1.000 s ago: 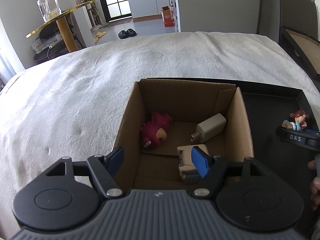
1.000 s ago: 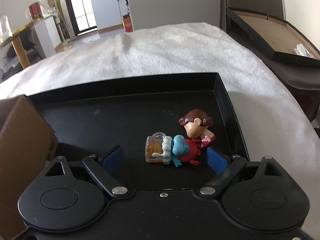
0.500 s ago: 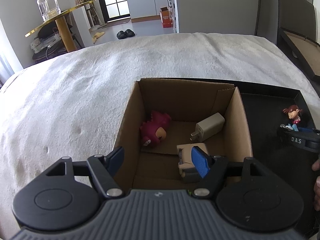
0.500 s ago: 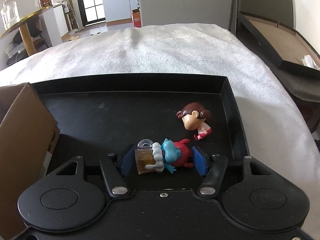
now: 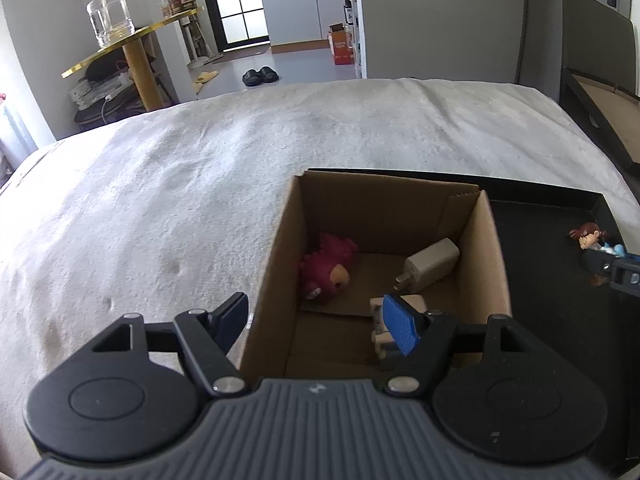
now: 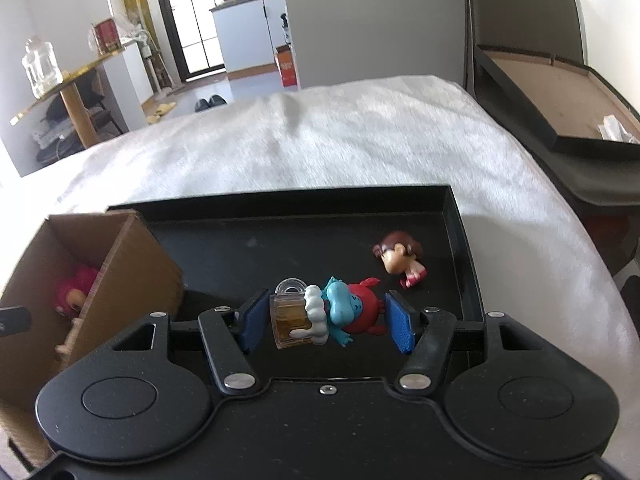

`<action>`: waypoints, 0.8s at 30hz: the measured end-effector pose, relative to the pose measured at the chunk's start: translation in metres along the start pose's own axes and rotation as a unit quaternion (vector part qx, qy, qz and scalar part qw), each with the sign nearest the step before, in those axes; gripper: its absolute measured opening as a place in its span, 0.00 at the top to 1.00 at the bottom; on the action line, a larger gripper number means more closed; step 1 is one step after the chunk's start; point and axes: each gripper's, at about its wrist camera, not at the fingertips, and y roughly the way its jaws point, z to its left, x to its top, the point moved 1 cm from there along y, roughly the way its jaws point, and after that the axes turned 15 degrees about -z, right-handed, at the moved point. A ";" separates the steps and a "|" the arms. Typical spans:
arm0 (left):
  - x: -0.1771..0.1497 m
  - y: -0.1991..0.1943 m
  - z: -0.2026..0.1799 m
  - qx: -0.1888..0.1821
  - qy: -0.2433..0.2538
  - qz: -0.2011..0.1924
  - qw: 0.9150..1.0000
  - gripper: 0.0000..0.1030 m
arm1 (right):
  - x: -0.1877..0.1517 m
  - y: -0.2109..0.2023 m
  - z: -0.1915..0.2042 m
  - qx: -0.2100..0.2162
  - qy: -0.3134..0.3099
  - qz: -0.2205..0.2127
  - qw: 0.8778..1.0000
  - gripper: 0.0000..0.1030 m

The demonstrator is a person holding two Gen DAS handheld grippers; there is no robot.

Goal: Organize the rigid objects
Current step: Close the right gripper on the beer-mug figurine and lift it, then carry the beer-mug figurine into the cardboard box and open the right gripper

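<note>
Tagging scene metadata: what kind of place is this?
Likely a lived-in flat: work happens on a white blanket, with kitchen cabinets past a doorway and slippers on the floor.

Matt corrugated cardboard box [image 5: 478, 248] on a smooth black tray [image 6: 456, 216]; fuzzy white bedspread [image 5: 180, 184] (plush, napped); glossy plastic figurine [image 6: 340, 312].
</note>
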 end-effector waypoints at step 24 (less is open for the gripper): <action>-0.007 -0.002 0.031 0.016 -0.026 -0.010 0.999 0.29 | 0.032 -0.025 0.066 0.097 -0.023 -0.041 0.994 0.42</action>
